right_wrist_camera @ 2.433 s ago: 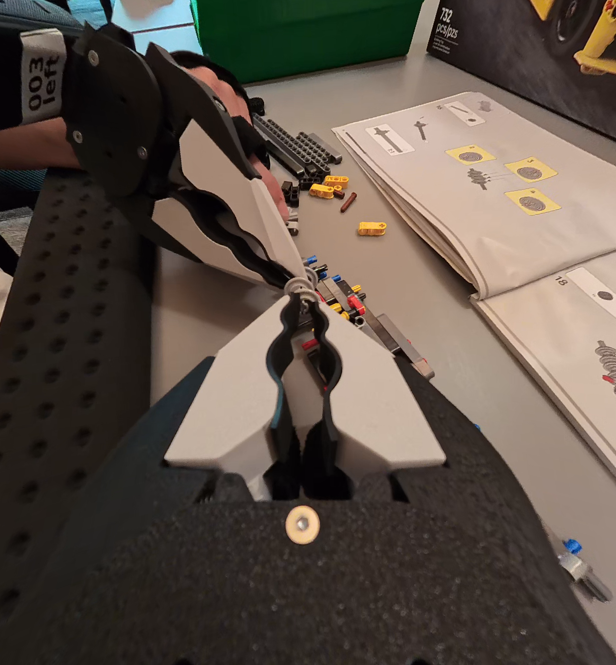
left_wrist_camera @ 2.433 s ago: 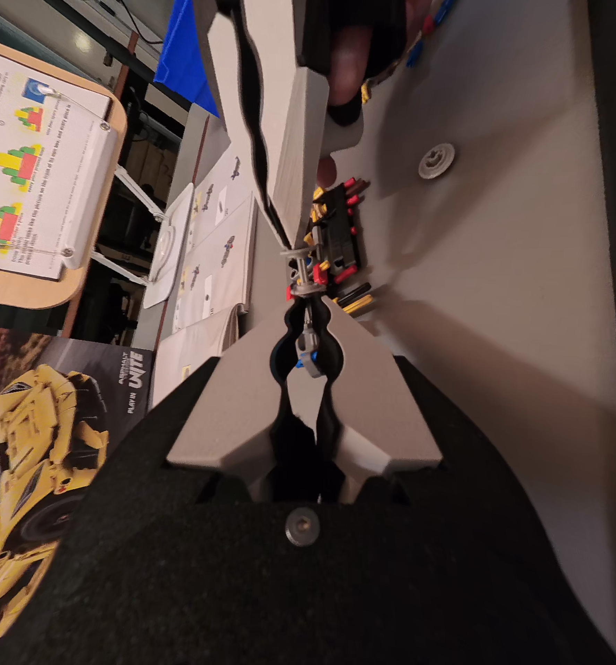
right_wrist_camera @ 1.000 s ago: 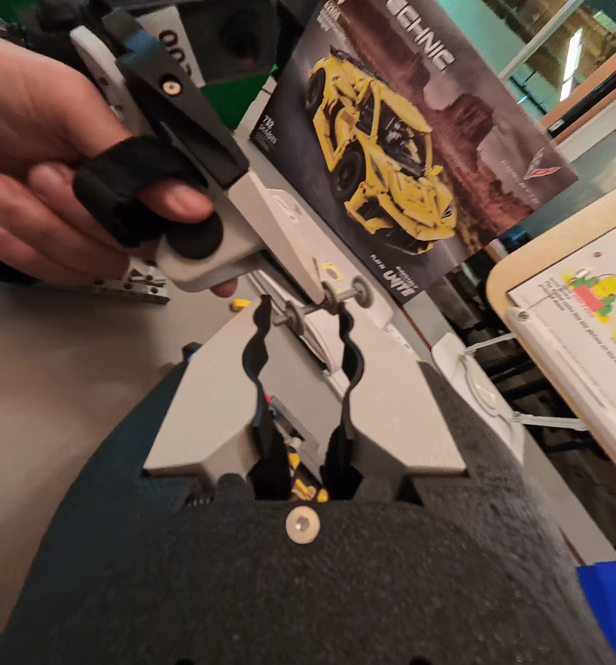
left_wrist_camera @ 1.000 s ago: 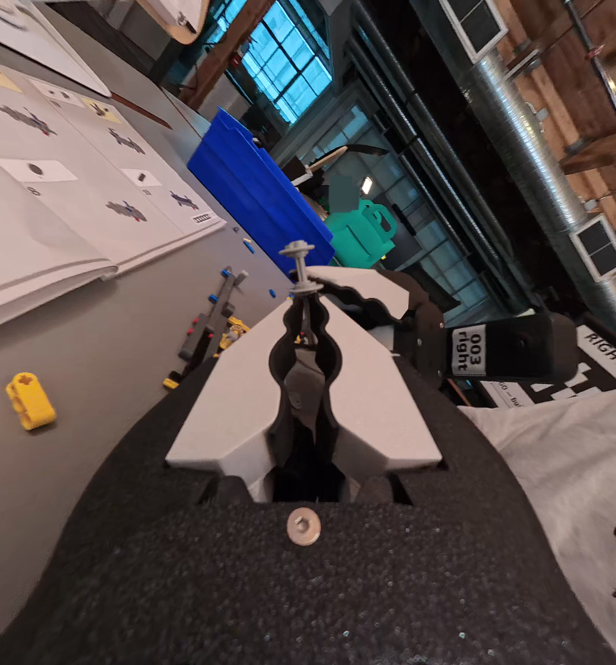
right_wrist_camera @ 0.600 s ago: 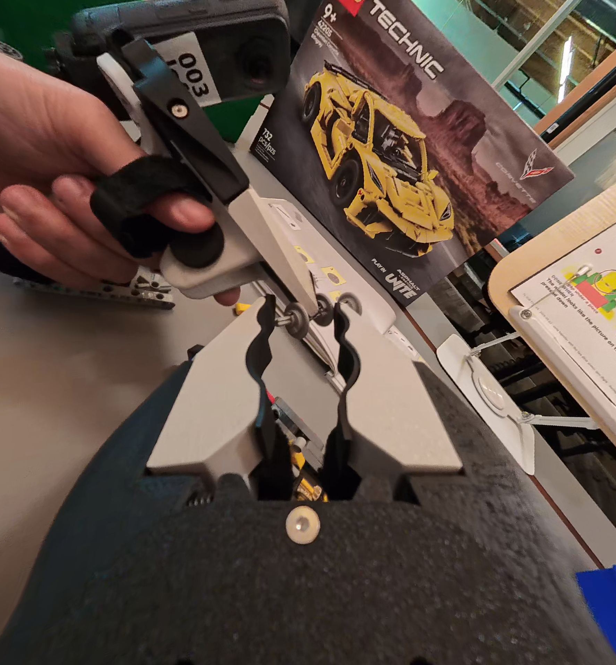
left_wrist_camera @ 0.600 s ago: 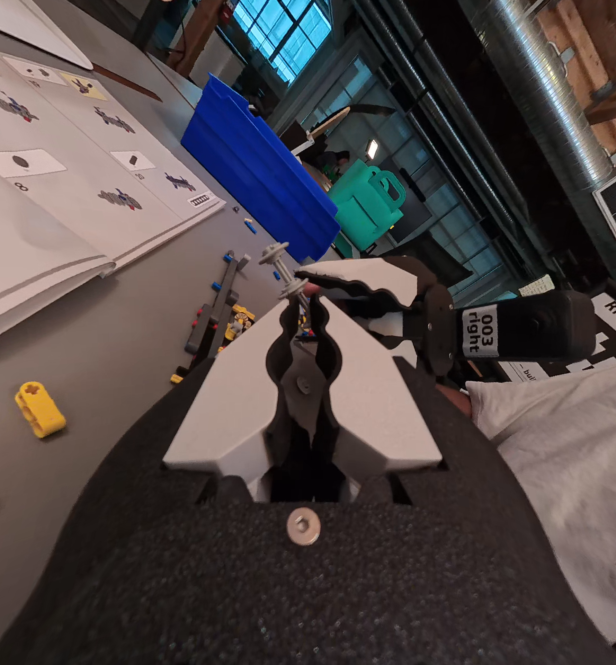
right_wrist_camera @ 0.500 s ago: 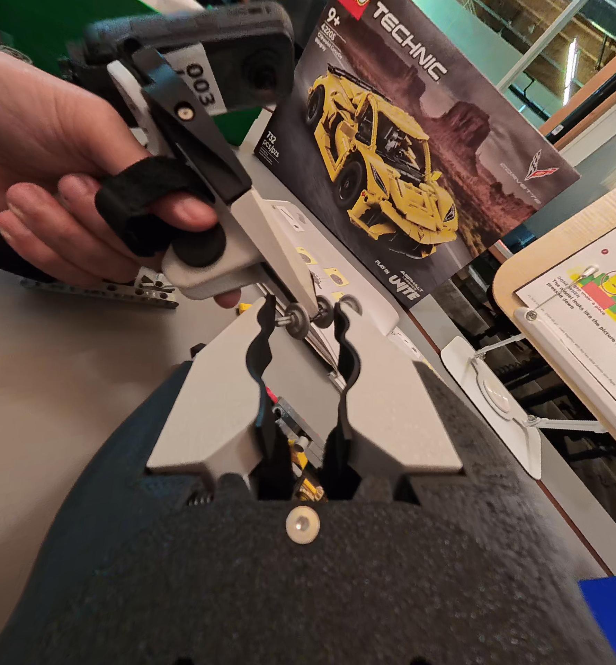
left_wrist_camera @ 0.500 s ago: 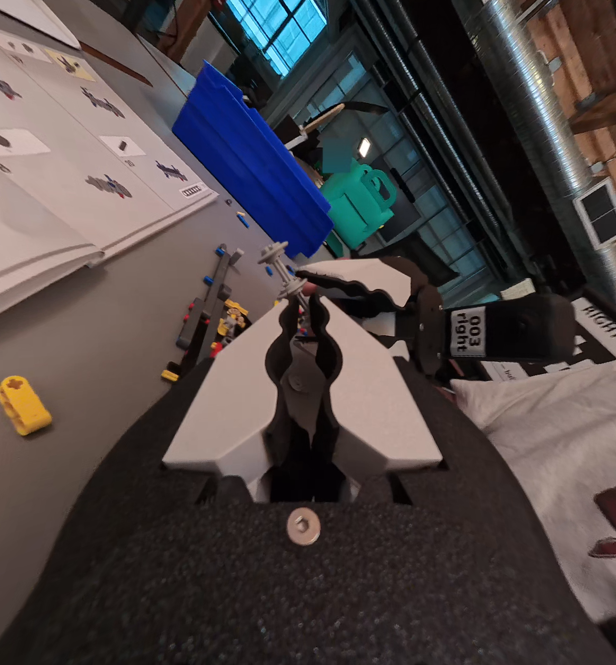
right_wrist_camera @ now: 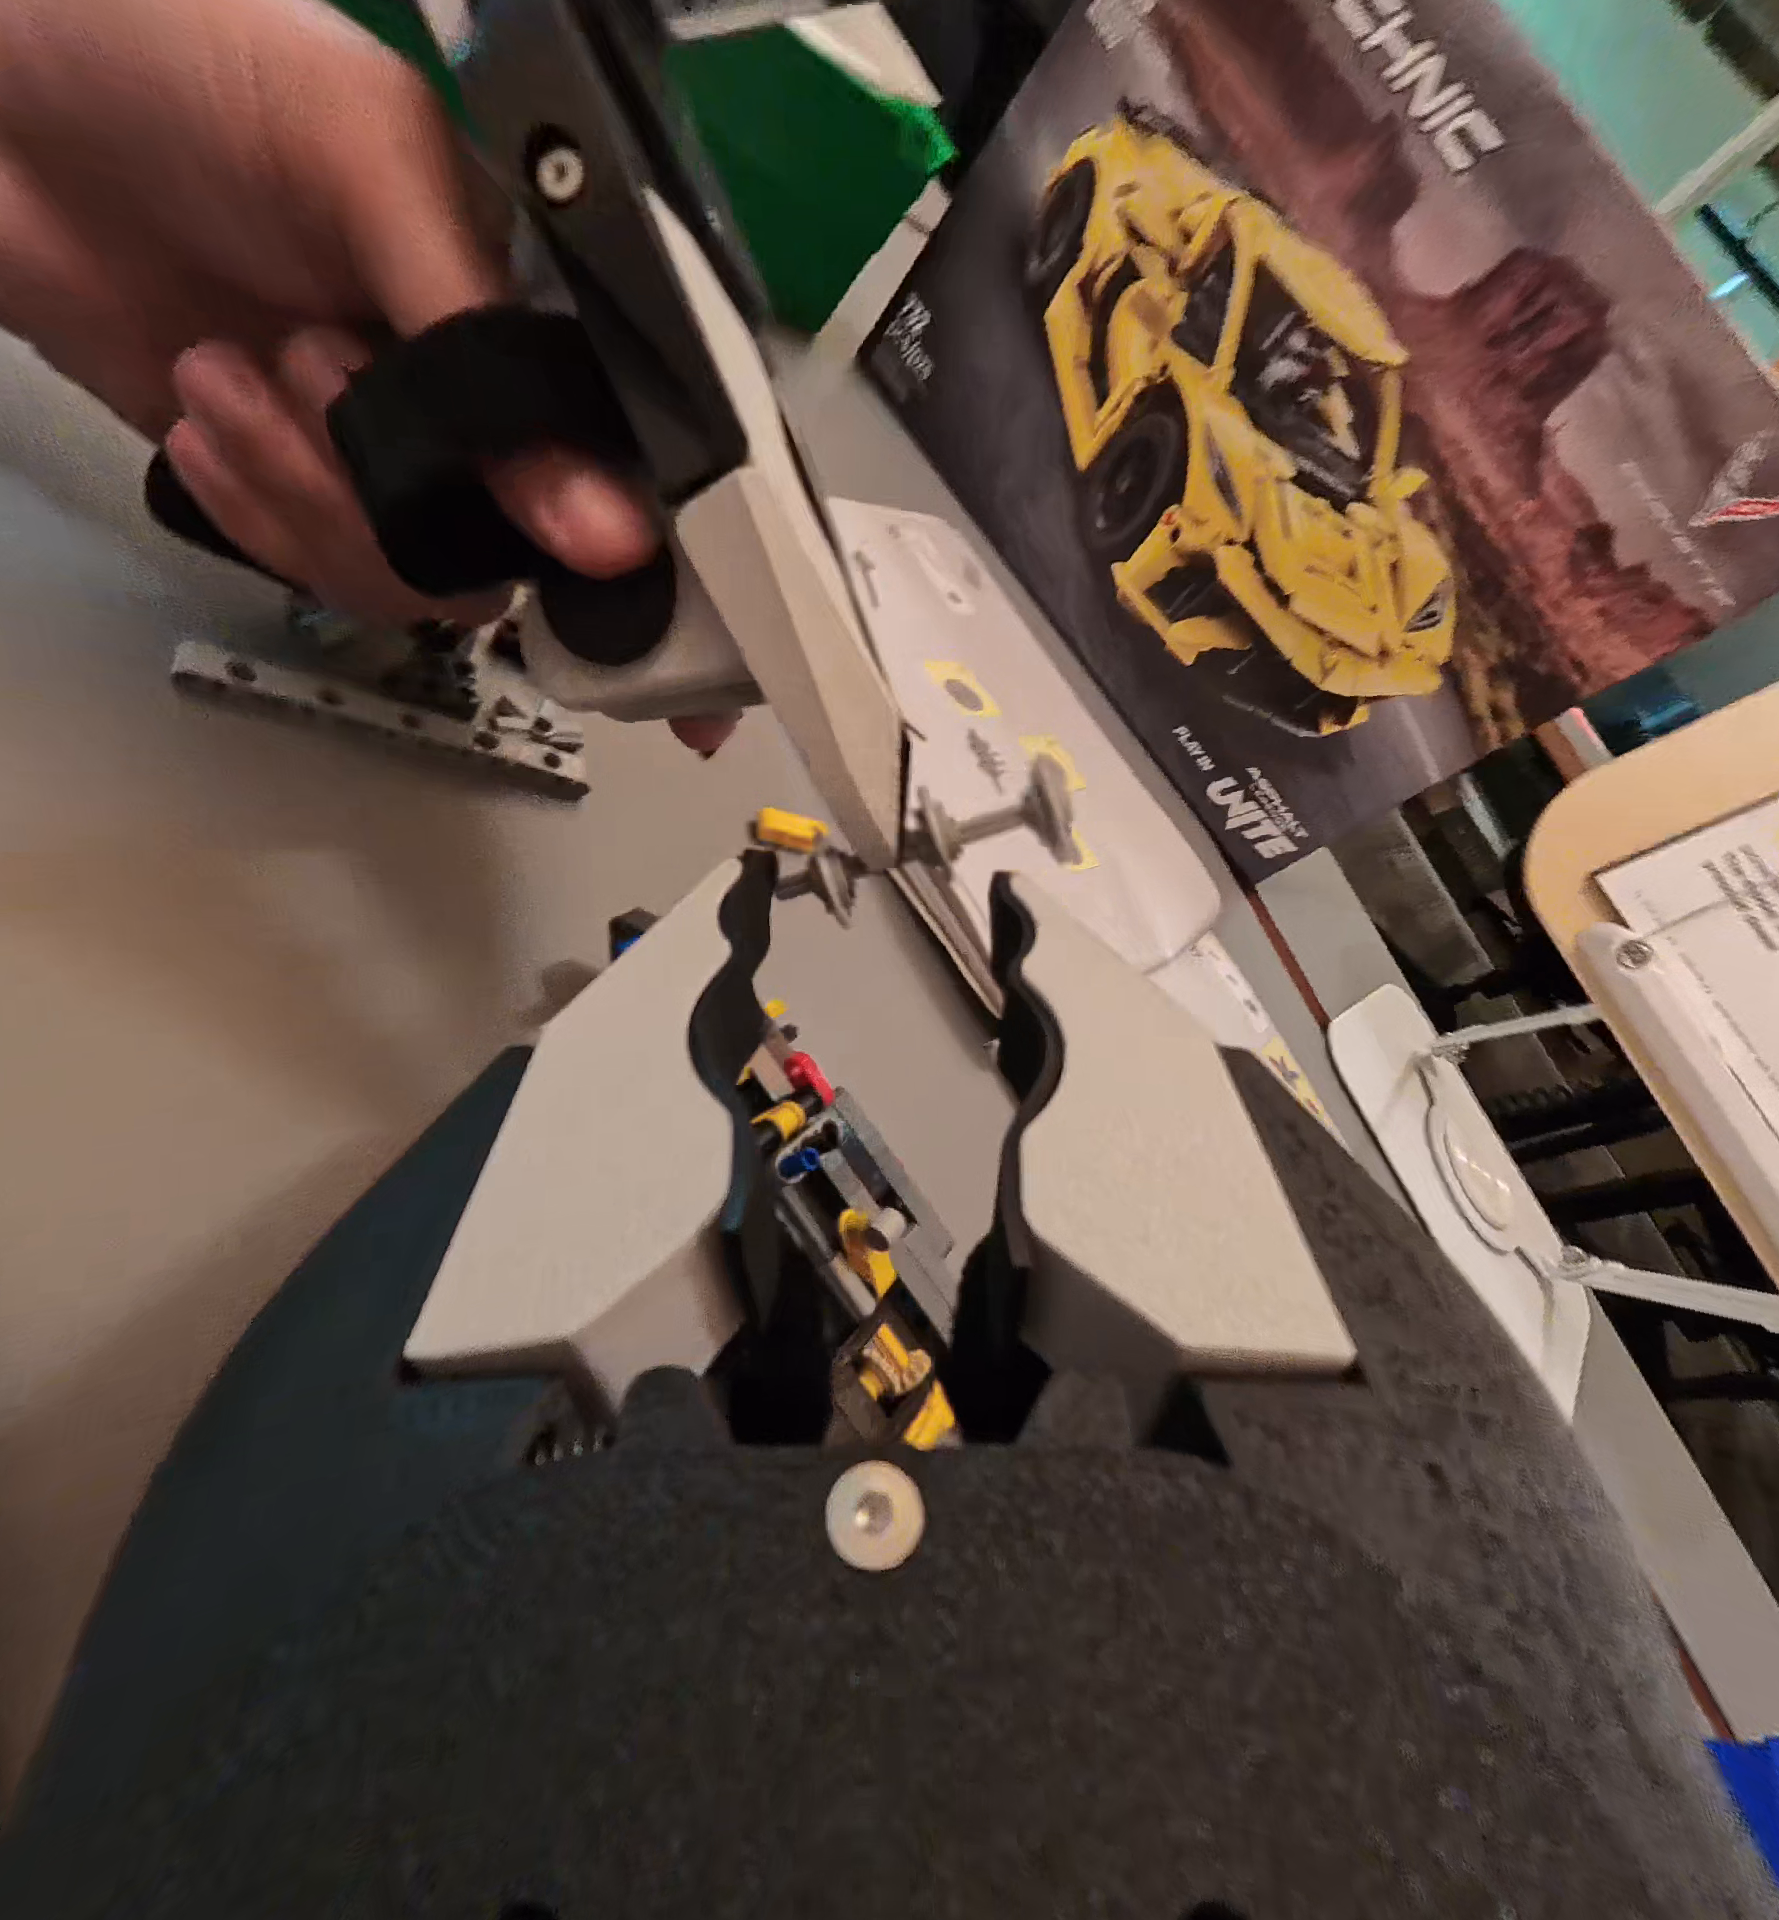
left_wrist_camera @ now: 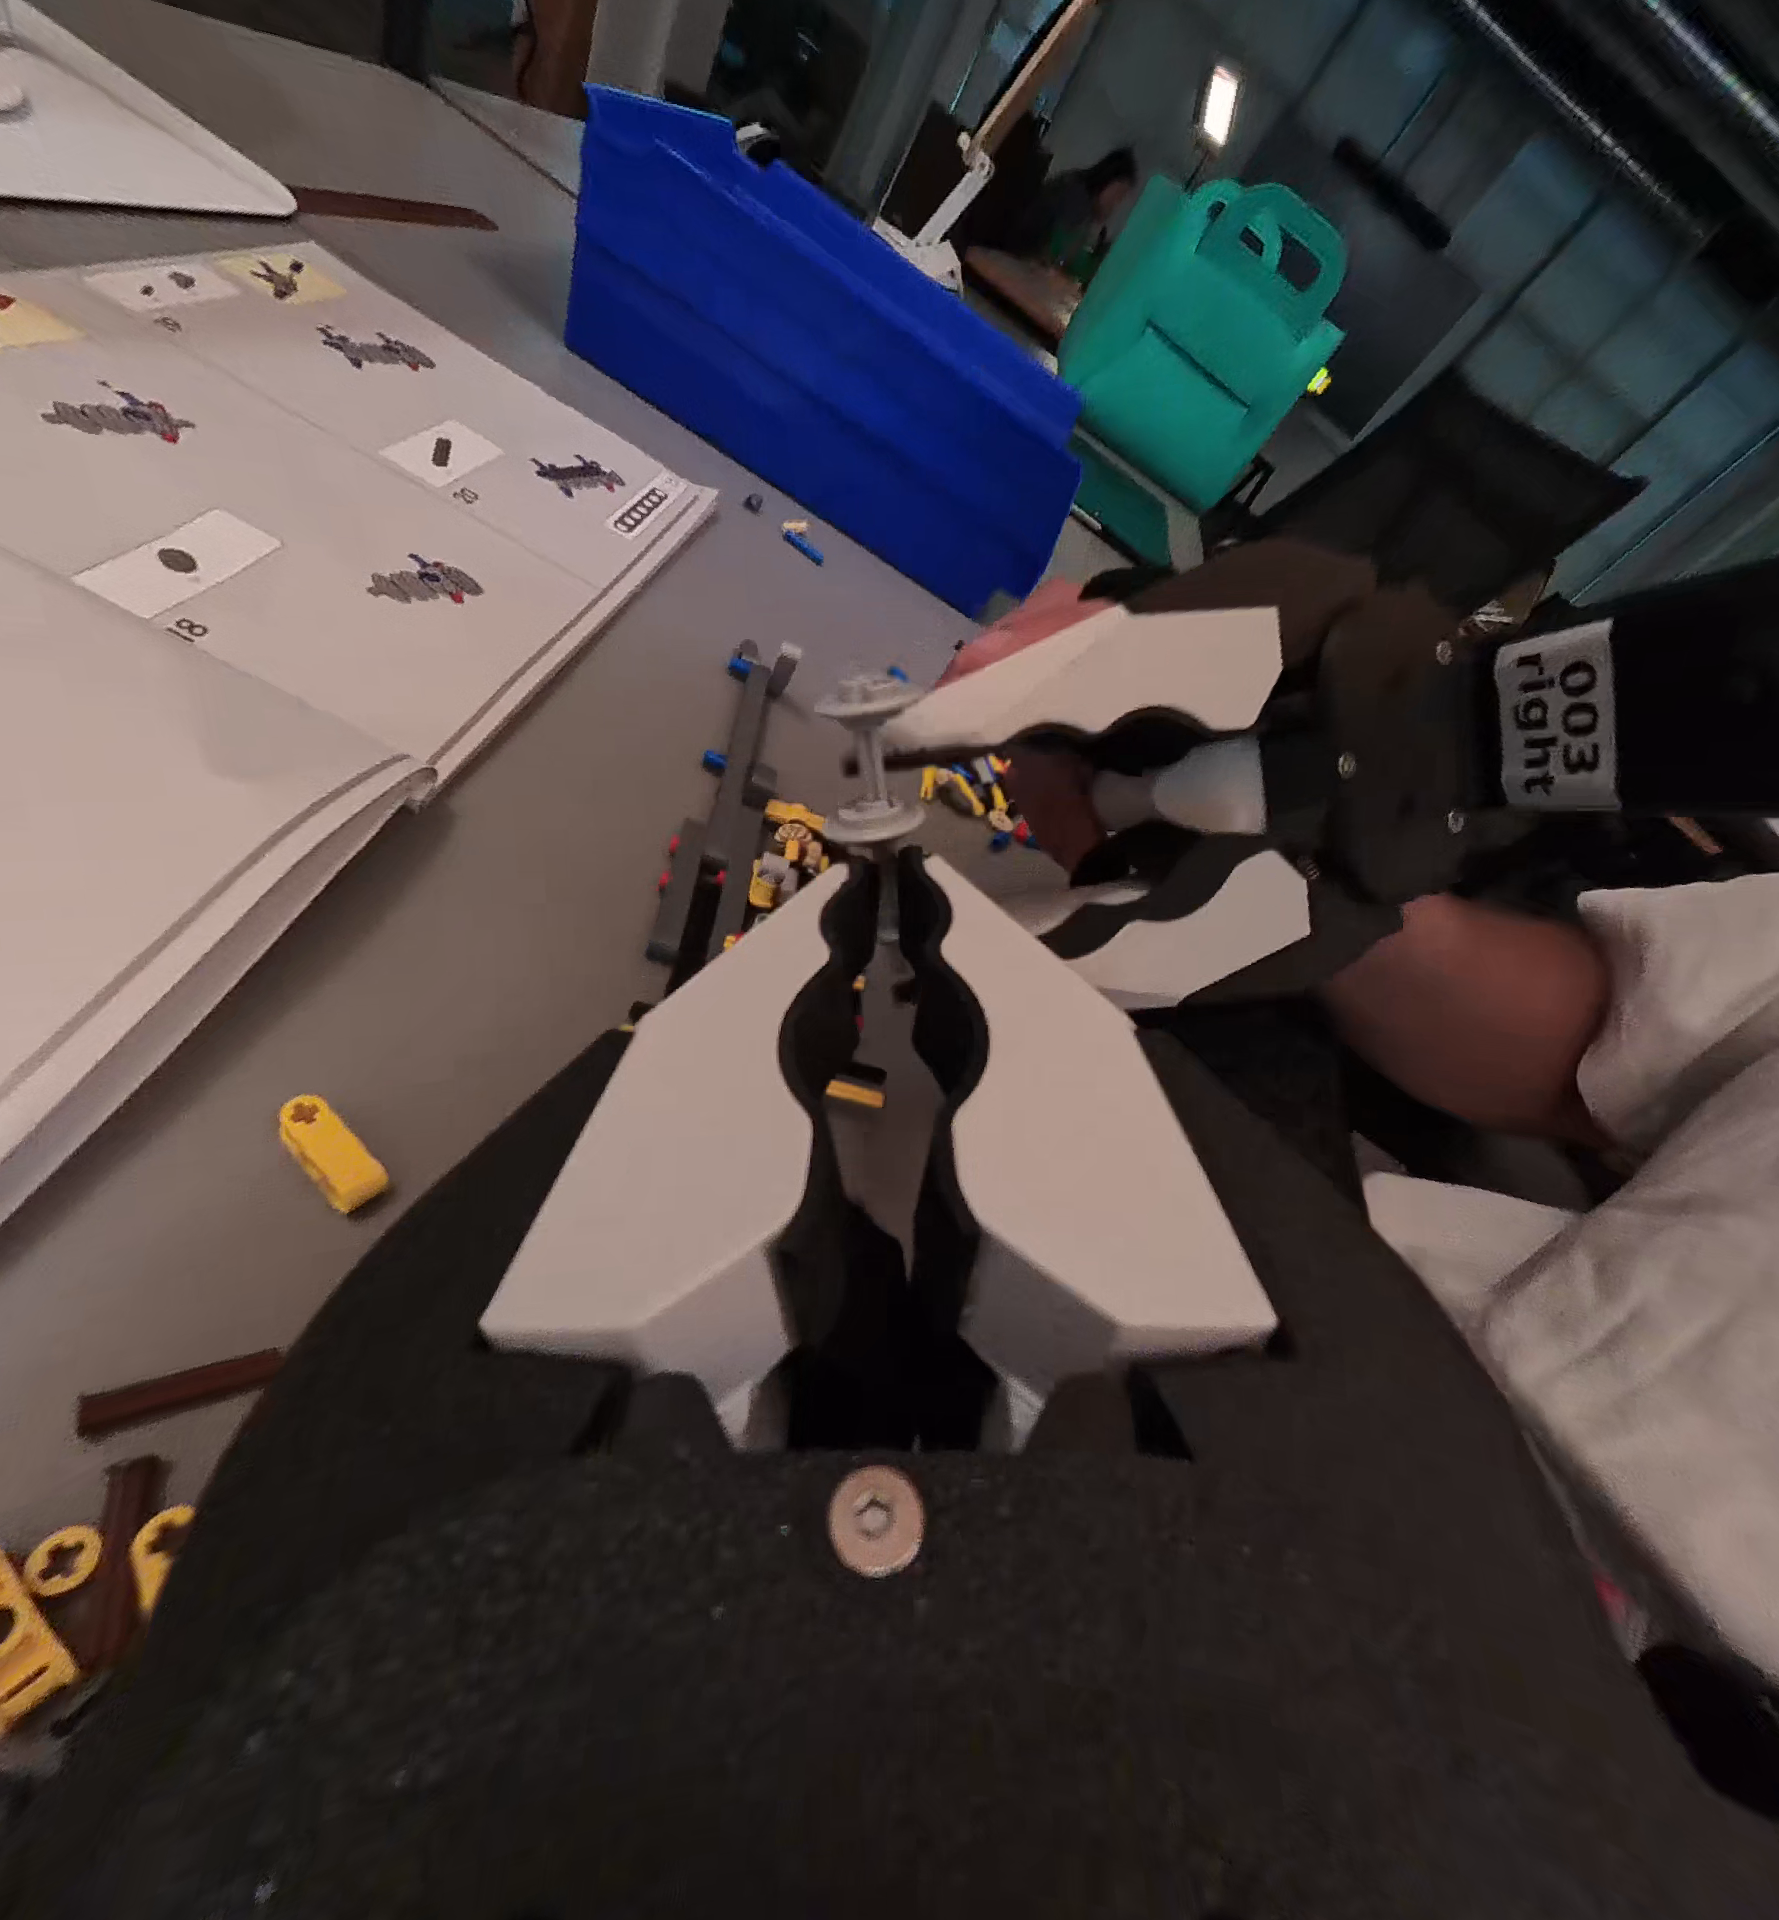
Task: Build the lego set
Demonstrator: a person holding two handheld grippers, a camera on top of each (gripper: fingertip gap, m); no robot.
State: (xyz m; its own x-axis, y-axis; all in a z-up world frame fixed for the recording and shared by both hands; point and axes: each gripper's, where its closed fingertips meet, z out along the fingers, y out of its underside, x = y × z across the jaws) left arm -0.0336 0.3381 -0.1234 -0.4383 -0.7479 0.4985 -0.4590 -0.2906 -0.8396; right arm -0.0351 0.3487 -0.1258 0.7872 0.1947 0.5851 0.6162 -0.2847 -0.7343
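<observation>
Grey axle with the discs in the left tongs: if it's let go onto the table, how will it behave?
The grey axle assembly is thin with round discs, so it would probably roll. Its plastic looks rigid, likely stiff and light. The left tongs pinch only its lower end, so it could pivot or slip if the open right tongs nudge it.

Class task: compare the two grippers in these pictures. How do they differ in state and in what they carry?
The left gripper is shut on the grey axle piece; the right gripper is open and carries nothing. The left gripper's fingertips pinch the axle's end, while the right gripper's fingers stand apart beside it. Both have pale grey fingers with black wavy pads.
</observation>
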